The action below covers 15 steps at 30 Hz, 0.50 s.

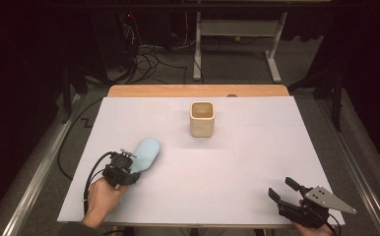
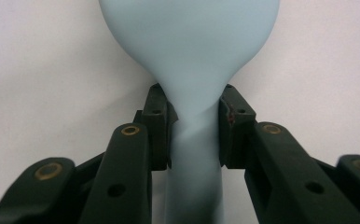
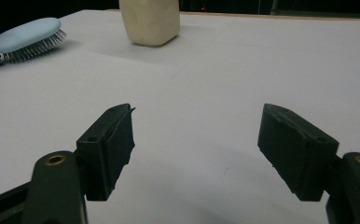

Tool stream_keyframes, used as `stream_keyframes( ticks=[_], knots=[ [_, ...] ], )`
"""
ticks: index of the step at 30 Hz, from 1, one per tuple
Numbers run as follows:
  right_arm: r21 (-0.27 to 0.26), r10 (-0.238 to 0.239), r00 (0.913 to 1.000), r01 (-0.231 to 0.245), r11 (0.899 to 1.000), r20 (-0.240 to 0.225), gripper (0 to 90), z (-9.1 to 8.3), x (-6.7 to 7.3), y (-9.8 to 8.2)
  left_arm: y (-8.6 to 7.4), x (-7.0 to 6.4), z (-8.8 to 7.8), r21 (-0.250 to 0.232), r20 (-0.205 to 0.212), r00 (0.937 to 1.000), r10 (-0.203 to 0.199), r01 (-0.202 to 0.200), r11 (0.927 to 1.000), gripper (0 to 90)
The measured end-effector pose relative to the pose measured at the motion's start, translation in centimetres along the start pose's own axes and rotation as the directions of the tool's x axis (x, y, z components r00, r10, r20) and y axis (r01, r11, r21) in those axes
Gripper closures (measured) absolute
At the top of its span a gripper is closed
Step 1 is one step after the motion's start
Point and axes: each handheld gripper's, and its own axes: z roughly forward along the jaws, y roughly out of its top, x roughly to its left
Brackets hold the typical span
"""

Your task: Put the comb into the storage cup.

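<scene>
The right gripper (image 1: 282,188) rested at the table's (image 1: 257,162) near right corner, its jaws wide apart with nothing between them. At the near left, the left gripper (image 2: 194,123) was clamped on the neck of the light blue hairbrush (image 1: 145,153), its pads pressing both sides of the handle. The brush lay bristles down on the white surface, head pointing away from the person. Farther off, near the table's middle, stood a cream cup (image 1: 202,119), upright, well apart from the brush.

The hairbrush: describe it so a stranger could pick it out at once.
On the white table, look near the left front, ahead of the left tool. The hairbrush lies there, pale blue, bristles down, its handle clamped in that tool; the cream cup stands apart.
</scene>
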Motion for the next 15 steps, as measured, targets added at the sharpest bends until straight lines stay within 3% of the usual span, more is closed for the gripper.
stream_keyframes(
  ticks=[15],
  knots=[
    [0.002, 0.001, 1.0, -0.001, 1.0, -0.001, 27.4, 0.02, 0.0, 0.0, 0.09, -0.68, -0.85, -0.051, 0.049, 0.9983, 0.032, -0.029, 0.9983, 69.5]
  ],
)
